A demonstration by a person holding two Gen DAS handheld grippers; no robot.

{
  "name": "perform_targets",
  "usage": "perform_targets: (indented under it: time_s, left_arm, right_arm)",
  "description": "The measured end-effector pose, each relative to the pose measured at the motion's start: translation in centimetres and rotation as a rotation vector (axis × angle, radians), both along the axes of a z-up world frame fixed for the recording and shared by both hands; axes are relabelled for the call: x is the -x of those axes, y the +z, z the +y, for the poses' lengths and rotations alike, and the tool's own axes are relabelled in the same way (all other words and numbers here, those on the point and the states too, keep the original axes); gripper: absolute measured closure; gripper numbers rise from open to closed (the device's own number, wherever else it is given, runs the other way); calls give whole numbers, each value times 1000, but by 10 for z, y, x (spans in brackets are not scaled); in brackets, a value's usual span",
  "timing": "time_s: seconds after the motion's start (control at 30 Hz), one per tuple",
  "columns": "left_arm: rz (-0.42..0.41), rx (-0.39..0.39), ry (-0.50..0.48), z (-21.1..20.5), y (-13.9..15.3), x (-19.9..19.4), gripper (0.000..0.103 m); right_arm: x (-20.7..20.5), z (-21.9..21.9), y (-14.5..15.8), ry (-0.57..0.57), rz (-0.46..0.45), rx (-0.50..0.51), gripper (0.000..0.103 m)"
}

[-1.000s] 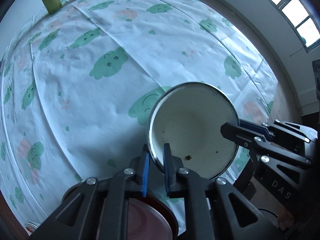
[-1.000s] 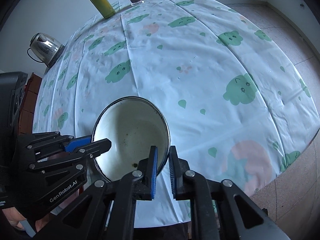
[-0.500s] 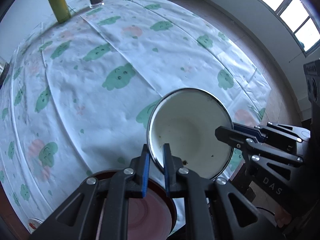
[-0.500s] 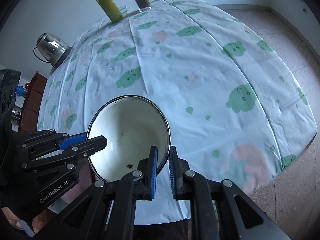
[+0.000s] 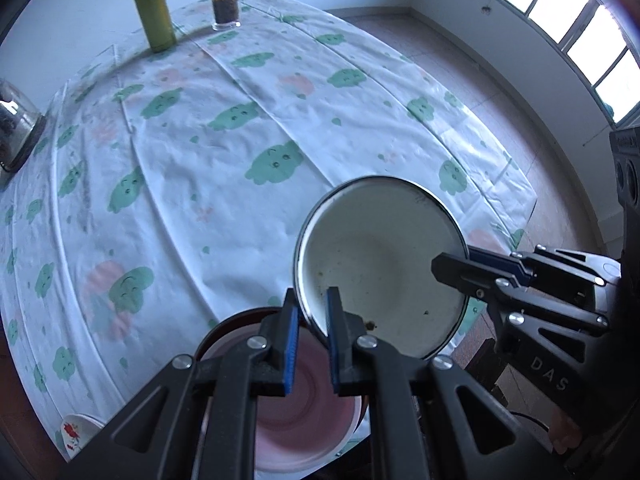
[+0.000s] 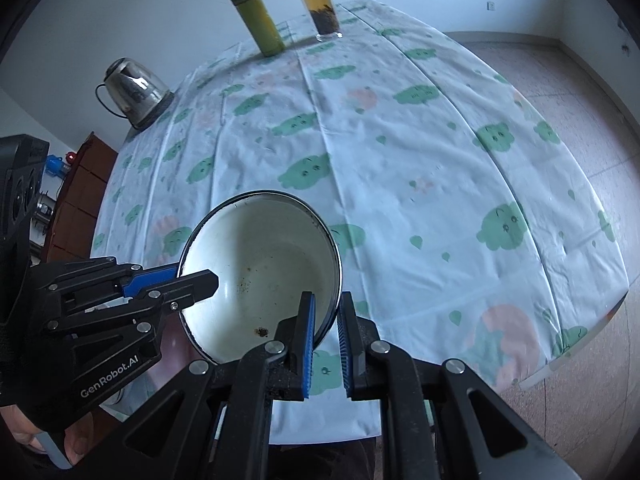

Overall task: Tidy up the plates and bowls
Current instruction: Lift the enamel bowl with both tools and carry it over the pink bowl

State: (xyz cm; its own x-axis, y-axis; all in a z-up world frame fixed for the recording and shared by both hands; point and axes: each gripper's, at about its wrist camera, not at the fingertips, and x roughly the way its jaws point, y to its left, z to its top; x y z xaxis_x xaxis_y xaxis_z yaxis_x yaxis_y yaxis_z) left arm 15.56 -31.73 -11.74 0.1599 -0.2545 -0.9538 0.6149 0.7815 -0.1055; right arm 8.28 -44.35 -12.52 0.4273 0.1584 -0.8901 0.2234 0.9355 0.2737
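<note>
1. White enamel bowl (image 5: 380, 264) with a dark rim, tilted and held clear above the bench (image 5: 200, 160); brown specks lie on its inner wall.
2. Left tool (image 5: 312, 312): blue-padded fingers (image 5: 291, 344) clamped on the bowl's near-left rim, one inside the wall and one outside.
3. Pink bowl (image 5: 296, 412) inside a dark brown dish, below the left tool at the bench's near edge.
4. Right tool (image 6: 326, 316): clamped on the opposite rim of the white bowl, likewise gripping the wall from both sides.
5. Far edge of the bench, covered by a cloth printed with green clouds: steel kettle (image 6: 132, 90), olive-green canister (image 6: 260, 24), and a glass tumbler of amber tea (image 6: 318, 0), all upright.
</note>
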Motion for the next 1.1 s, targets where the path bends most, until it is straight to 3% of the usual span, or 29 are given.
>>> perform_targets:
  time_s: [1.1]
  left_arm:
    - [-33,0,122,74,18,15,93]
  right_arm:
    - [0,74,16,134,-21,13,90]
